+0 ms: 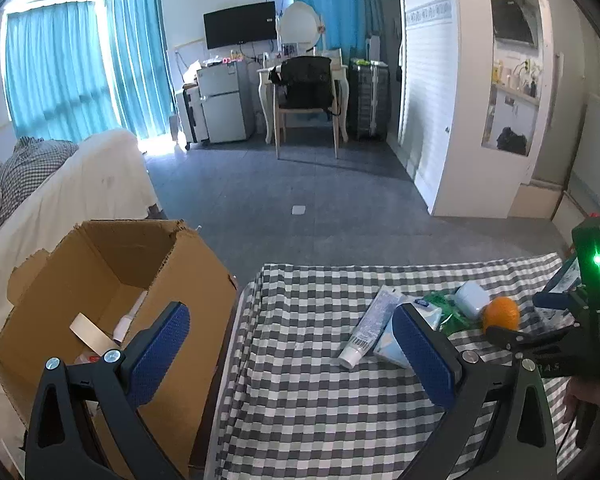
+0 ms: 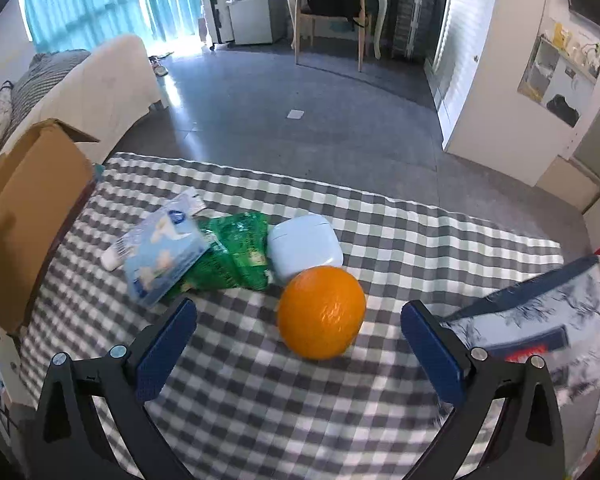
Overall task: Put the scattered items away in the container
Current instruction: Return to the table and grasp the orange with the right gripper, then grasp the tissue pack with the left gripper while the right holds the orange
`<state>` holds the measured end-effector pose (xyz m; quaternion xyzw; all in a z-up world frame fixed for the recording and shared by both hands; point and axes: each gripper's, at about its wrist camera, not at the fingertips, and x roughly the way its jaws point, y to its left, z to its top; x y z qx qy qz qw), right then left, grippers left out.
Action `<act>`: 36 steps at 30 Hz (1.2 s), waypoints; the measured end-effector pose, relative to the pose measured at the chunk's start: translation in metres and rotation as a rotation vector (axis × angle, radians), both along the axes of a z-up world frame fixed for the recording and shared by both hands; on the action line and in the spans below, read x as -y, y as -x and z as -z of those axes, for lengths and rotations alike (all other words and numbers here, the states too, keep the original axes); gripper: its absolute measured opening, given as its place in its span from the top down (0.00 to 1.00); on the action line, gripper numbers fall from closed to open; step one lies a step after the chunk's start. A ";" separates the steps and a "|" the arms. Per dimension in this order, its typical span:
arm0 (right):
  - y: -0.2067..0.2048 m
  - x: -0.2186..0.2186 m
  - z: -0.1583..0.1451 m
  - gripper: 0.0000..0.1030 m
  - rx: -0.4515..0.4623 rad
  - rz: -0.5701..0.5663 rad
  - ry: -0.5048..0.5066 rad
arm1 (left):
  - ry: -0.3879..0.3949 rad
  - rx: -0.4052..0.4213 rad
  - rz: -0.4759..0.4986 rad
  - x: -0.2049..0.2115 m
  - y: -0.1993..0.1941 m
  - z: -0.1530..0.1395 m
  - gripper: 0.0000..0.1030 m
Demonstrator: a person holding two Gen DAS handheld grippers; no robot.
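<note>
Far left, off the edge of the checked surface (image 2: pixel 260 392): open brown cardboard box (image 1: pixel 112 280) with torn flaps, holding a pale strip and a few small items too shadowed and half-hidden by a blue pad to name. Above the gap between box and surface: left claw (image 1: pixel 290 354), pads wide apart, gripping nothing. On the grey-and-white gingham cloth, left to right: white squeeze tube with a barcode (image 1: pixel 366 328), its upper part tucked under a light-blue soft tissue pack (image 2: pixel 164 252); crumpled green foil packet (image 2: pixel 236 256), largely covered by the tissue pack, print unreadable; small pale-blue rounded case with a lid seam (image 2: pixel 304 246), touching the green packet; round orange fruit (image 2: pixel 322 312) just in front of the case, touching it or nearly so. Right claw (image 2: pixel 298 354) low over the cloth, pads spread, the orange lying between them ahead of the tips, clear of both pads. Far right: blurred blue-and-white patterned pouch (image 2: pixel 540 320) with a red patch, cut off by the frame and partly behind the right pad.
</note>
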<state>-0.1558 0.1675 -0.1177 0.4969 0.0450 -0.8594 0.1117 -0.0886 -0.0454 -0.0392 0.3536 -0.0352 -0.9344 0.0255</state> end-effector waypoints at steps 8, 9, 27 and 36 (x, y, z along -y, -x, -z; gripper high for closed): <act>0.010 -0.012 0.019 0.38 0.044 0.032 -0.015 | 0.011 0.025 0.019 -0.010 0.013 0.013 0.00; 0.011 -0.014 0.022 0.40 0.052 0.029 -0.010 | 0.012 0.025 0.023 -0.011 0.014 0.014 0.00; -0.025 -0.037 -0.016 0.49 -0.062 0.020 0.028 | -0.001 0.042 0.092 -0.044 0.021 0.033 0.00; -0.047 -0.049 -0.036 0.49 -0.104 0.037 0.045 | -0.017 0.068 0.161 -0.073 0.032 0.063 0.00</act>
